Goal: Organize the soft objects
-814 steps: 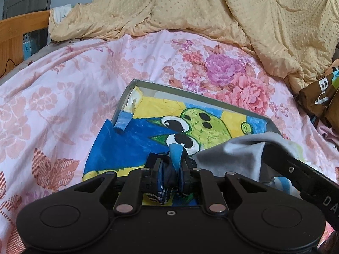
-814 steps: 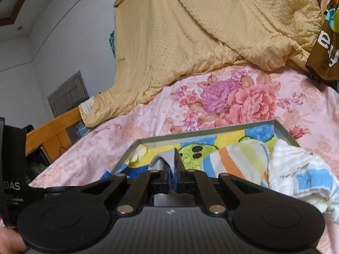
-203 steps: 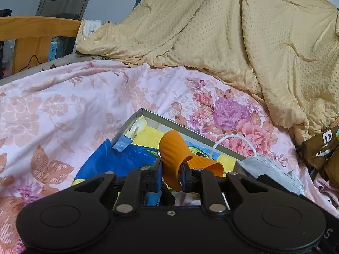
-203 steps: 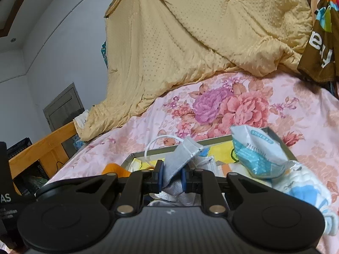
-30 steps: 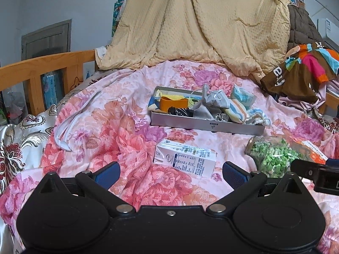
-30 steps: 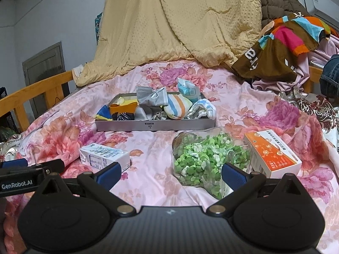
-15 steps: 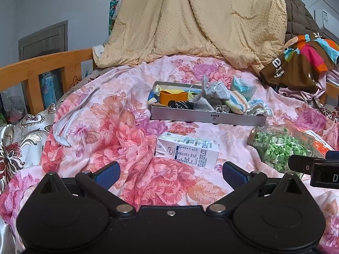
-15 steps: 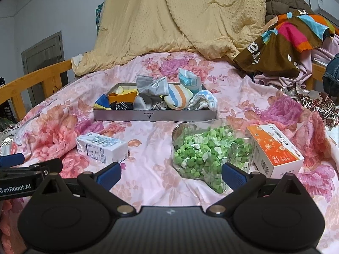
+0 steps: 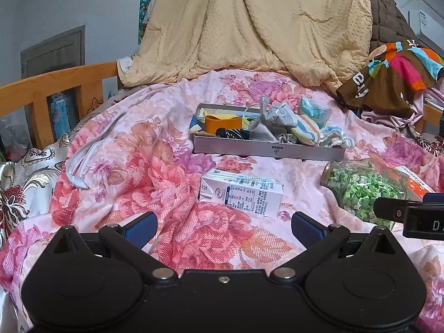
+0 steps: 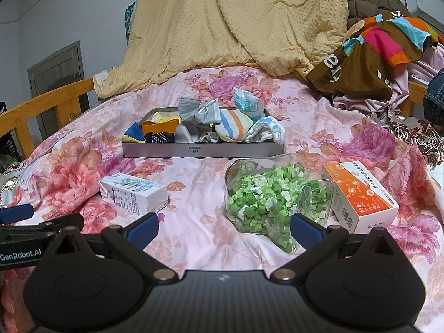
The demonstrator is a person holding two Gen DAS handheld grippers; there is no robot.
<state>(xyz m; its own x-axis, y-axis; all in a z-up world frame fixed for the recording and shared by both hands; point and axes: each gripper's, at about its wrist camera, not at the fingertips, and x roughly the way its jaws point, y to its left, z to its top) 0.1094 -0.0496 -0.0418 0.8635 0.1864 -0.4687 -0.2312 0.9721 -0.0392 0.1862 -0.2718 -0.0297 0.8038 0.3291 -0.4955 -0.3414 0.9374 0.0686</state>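
A grey metal tray (image 9: 266, 149) (image 10: 202, 149) sits on the floral bedspread. It holds soft things: a grey face mask (image 10: 198, 111), an orange silicone piece (image 9: 223, 123), a striped cloth (image 10: 233, 127), a white-and-blue towel (image 10: 266, 130) and a pale blue packet (image 10: 247, 104). My left gripper (image 9: 223, 227) is open and empty, low over the bedspread, well short of the tray. My right gripper (image 10: 223, 229) is open and empty, just behind the jar.
A white milk carton (image 9: 241, 193) (image 10: 133, 194) lies in front of the tray. A glass jar of green paper stars (image 10: 272, 197) (image 9: 360, 188) lies on its side beside an orange box (image 10: 360, 194). A yellow quilt (image 9: 249, 27) is piled behind. A wooden bed rail (image 9: 55, 88) runs on the left.
Both grippers have drifted slightly forward and lower over the bedspread; the carton and jar look a little nearer. Both stay open and empty.
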